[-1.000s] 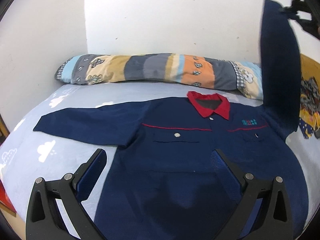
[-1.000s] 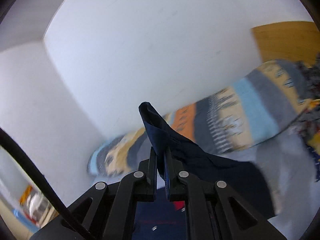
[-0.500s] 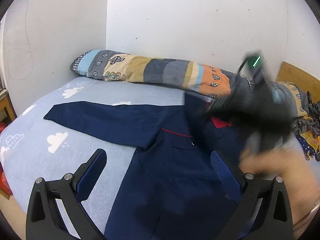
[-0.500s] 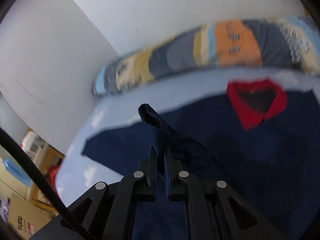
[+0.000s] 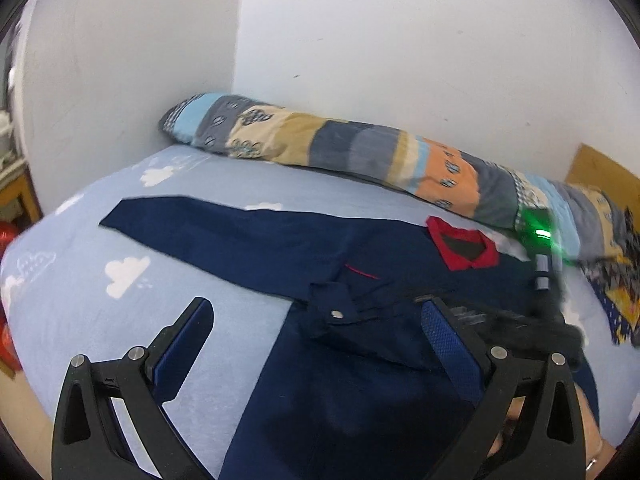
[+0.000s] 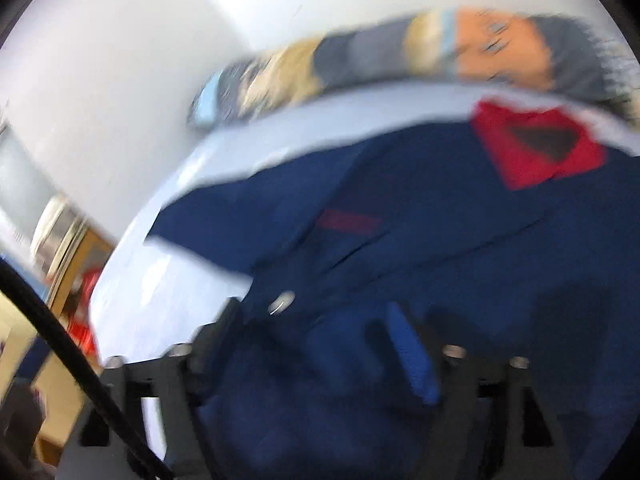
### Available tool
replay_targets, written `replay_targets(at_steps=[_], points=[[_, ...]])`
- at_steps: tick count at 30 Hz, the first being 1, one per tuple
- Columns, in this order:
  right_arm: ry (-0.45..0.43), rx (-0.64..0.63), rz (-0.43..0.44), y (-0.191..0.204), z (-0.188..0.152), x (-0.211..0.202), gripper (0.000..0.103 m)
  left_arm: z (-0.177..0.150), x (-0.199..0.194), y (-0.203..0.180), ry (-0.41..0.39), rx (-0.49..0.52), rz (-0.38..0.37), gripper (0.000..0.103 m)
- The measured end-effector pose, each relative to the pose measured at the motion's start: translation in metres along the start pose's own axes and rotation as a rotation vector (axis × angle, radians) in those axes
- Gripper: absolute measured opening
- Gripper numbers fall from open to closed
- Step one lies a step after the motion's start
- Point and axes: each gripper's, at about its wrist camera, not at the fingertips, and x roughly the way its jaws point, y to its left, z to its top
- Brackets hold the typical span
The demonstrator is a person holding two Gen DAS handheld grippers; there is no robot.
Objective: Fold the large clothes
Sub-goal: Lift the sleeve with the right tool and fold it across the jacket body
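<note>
1. From the left wrist view, the left claw hung over the near part of the bed with its jaws wide apart and nothing between them. The navy shirt lay flat under and ahead of it, its red collar beyond the claw and to the right.

2. The unfolded sleeve stretched away ahead and to the left of the left claw, its long axis running from the shoulder out to a cuff far to the left. The other sleeve's cuff, with its metal snap, lay on the chest just ahead of the claw, between its fingers' lines.

3. The right claw showed only as a dark blur just beyond the left claw's right finger, low over the shirt.

4. From the right wrist view, badly smeared, the right claw had just been opening; its jaws stood apart and the cuff lay loose near its left finger, pressed by neither pad. The collar sat ahead and to the right.

5. My guess: the spread sleeve was next, and the left claw was the nearer one. It would have to travel left along that sleeve to reach the cuff.
</note>
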Motion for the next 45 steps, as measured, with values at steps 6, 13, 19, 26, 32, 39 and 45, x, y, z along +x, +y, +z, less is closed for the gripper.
replay_targets(at_steps=[6,13,19,26,32,39,45], points=[[0.266,-0.038,-0.299,-0.064,-0.028,0.032,0.088,0.007,0.007,0.017,0.009,-0.05,0.03,0.103],[0.196,-0.173,-0.255,-0.032,-0.044,-0.018,0.09,0.012,0.015,0.046,0.026,-0.126,0.068,0.103],[0.072,-0.261,-0.265,-0.001,-0.056,-0.084,0.092,0.009,0.022,0.051,0.061,-0.159,0.051,0.103],[-0.007,-0.346,-0.466,0.01,-0.113,-0.137,0.096,0.005,0.024,0.028,0.058,-0.08,0.056,0.103],[0.022,-0.4,-0.572,0.01,-0.121,-0.125,0.096,-0.002,0.031,0.019,0.066,-0.037,0.075,0.103],[0.022,-0.459,-0.574,0.026,-0.125,-0.124,0.096,-0.008,0.044,0.016,0.089,-0.012,0.109,0.103],[-0.02,-0.478,-0.557,0.039,-0.123,-0.134,0.097,-0.008,0.047,0.014,0.082,0.016,0.115,0.103]])
